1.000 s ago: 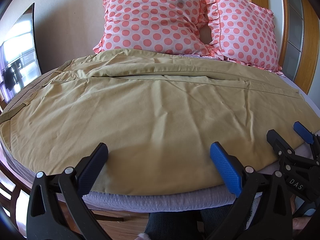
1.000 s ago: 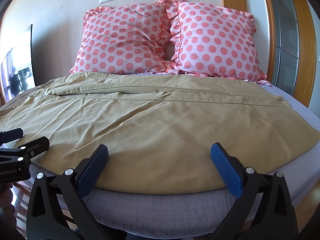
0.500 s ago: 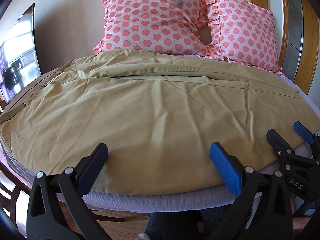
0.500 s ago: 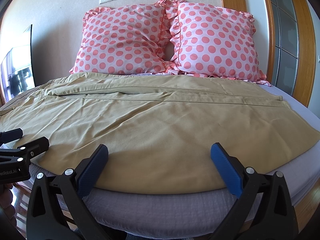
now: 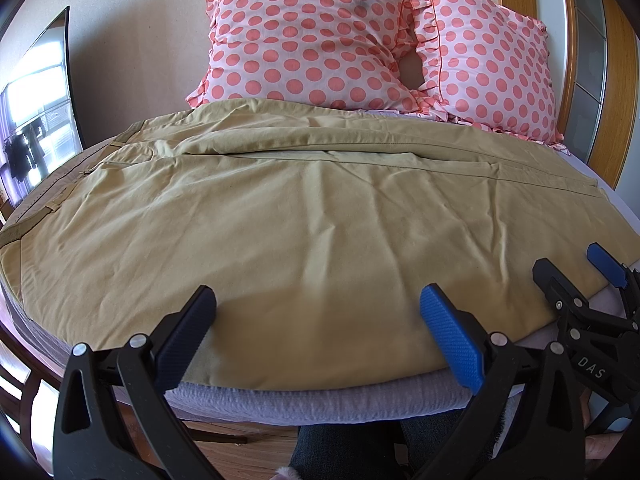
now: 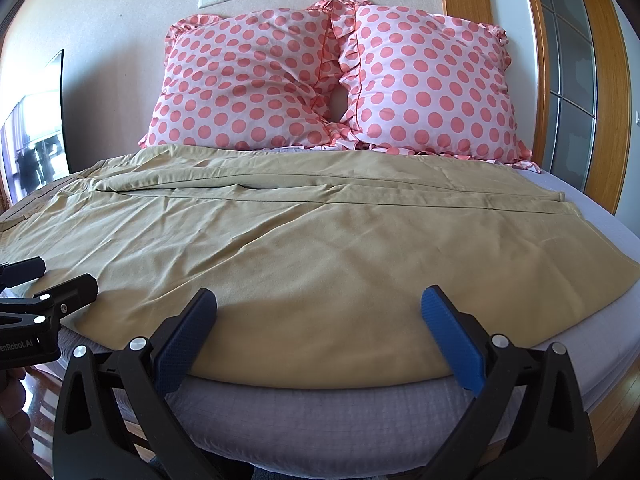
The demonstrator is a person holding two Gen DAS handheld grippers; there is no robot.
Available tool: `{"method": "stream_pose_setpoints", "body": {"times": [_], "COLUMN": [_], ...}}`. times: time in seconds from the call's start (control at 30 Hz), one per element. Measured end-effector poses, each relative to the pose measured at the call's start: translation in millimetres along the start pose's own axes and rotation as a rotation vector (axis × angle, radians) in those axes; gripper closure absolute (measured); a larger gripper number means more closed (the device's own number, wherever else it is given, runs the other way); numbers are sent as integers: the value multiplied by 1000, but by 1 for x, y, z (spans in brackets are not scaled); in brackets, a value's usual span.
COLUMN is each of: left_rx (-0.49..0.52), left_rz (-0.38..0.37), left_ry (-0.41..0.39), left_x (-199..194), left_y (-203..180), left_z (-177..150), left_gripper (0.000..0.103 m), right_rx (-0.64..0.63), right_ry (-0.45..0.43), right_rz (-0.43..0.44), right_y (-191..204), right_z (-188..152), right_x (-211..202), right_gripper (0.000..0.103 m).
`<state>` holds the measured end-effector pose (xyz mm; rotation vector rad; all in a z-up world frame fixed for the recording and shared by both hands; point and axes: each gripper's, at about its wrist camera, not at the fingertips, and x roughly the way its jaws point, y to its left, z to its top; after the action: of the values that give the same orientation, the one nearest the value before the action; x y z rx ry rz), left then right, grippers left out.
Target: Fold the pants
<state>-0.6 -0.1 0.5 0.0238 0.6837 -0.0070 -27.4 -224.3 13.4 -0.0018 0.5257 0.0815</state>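
Tan pants (image 5: 304,216) lie spread flat across the bed, waistband at the left and leg hems at the right; they also show in the right wrist view (image 6: 312,248). My left gripper (image 5: 316,320) is open and empty, hovering over the pants' near edge. My right gripper (image 6: 318,320) is open and empty over the same near edge, further right. The right gripper also shows at the right edge of the left wrist view (image 5: 576,276), and the left gripper shows at the left edge of the right wrist view (image 6: 44,280).
Two pink polka-dot pillows (image 6: 248,80) (image 6: 432,84) lean on the wall behind the pants. The grey mattress edge (image 6: 320,412) runs below the grippers. A dark screen (image 5: 36,120) stands at the left and a wooden door frame (image 6: 600,100) at the right.
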Motion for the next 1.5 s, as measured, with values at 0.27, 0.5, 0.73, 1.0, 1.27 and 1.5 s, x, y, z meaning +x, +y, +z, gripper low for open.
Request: {"method": "stream_pose_setpoints", "body": {"times": [0.27, 0.5, 0.73, 1.0, 1.27, 1.5], "left_rx": [16, 13, -125, -275, -327, -348], "left_rz": [-37, 43, 55, -122, -183, -201], "left_ry": [56, -107, -119, -34, 28, 48], "left_x": [0, -7, 40, 79, 95, 99], "left_y": [5, 38, 83, 112, 116, 119], "left_z": [8, 75, 129, 125, 123, 121], "left_gripper": [2, 2, 2, 2, 2, 2], "right_rx": [27, 224, 507, 701, 593, 647], "right_ry": [66, 101, 269, 404, 413, 319], "right_rz": [24, -112, -363, -556, -691, -556], "right_y": [-15, -108, -213, -283, -290, -298], "right_z": [20, 116, 179, 191, 185, 172], "right_x": [7, 47, 168, 270, 311, 277], "right_gripper": [1, 1, 9, 26, 32, 97]}}
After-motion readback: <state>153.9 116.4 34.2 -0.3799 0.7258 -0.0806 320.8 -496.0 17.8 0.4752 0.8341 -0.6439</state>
